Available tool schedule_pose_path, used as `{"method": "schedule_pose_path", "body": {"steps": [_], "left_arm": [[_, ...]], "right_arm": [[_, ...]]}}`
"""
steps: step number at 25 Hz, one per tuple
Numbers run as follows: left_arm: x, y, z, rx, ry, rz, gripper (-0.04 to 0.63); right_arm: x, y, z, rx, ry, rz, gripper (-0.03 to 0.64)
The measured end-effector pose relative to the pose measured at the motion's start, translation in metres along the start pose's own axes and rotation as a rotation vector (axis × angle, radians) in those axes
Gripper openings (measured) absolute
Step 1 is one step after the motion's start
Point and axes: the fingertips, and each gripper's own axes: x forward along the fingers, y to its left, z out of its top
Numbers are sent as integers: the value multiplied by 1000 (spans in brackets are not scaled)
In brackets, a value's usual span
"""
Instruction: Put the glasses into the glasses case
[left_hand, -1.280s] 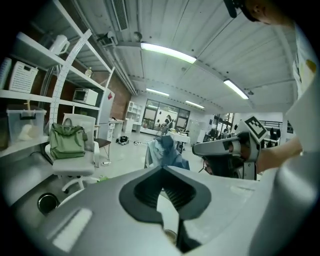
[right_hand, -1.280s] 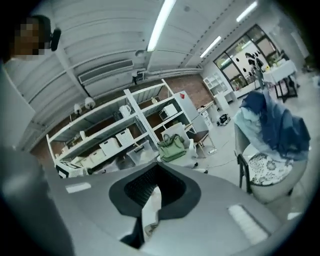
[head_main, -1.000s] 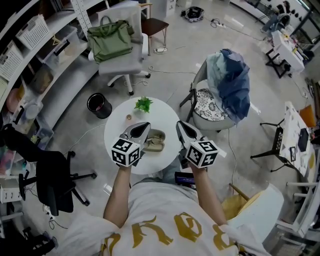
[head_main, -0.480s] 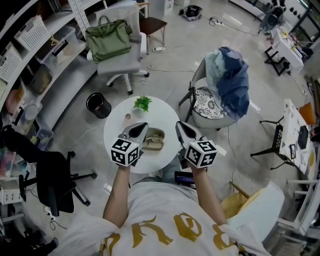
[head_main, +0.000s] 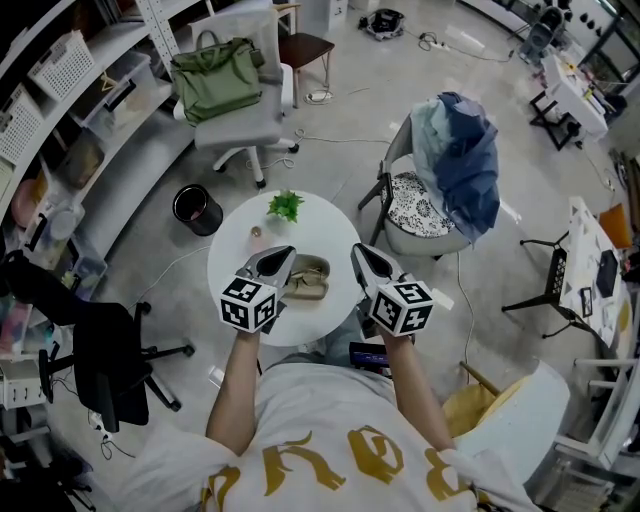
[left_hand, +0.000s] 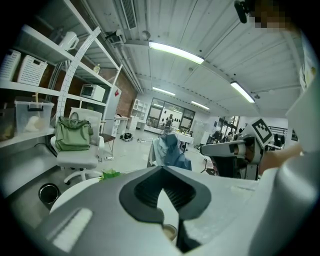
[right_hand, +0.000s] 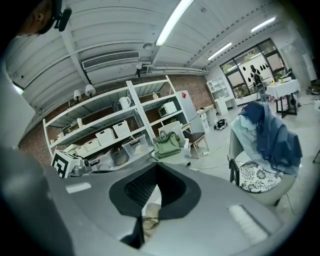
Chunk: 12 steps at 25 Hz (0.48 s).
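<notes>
An open olive glasses case (head_main: 310, 279) lies on the round white table (head_main: 240, 262), between my two grippers. Thin-framed glasses (right_hand: 148, 220) show through the jaw gap in the right gripper view, lying at the case; whether they rest fully inside I cannot tell. My left gripper (head_main: 282, 253) hovers over the table just left of the case, shut and holding nothing. My right gripper (head_main: 359, 251) hangs at the table's right edge, also shut and holding nothing. Each gripper's own view, the left gripper (left_hand: 161, 174) and the right gripper (right_hand: 156, 169), has its jaws together.
A small green plant (head_main: 287, 207) and a little cup (head_main: 256, 234) stand at the table's far side. Around the table are a black bin (head_main: 196, 209), a white chair with a green bag (head_main: 217, 80), a chair draped with blue cloth (head_main: 455, 165) and a black office chair (head_main: 110, 355).
</notes>
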Motion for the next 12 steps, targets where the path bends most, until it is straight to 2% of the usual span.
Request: {"method": "schedule_pose_path", "body": {"steps": [12], "left_arm": [[2,6,-4,0,23,7,0]], "right_arm": [[6,5,-6,-31,32,13,23]]}}
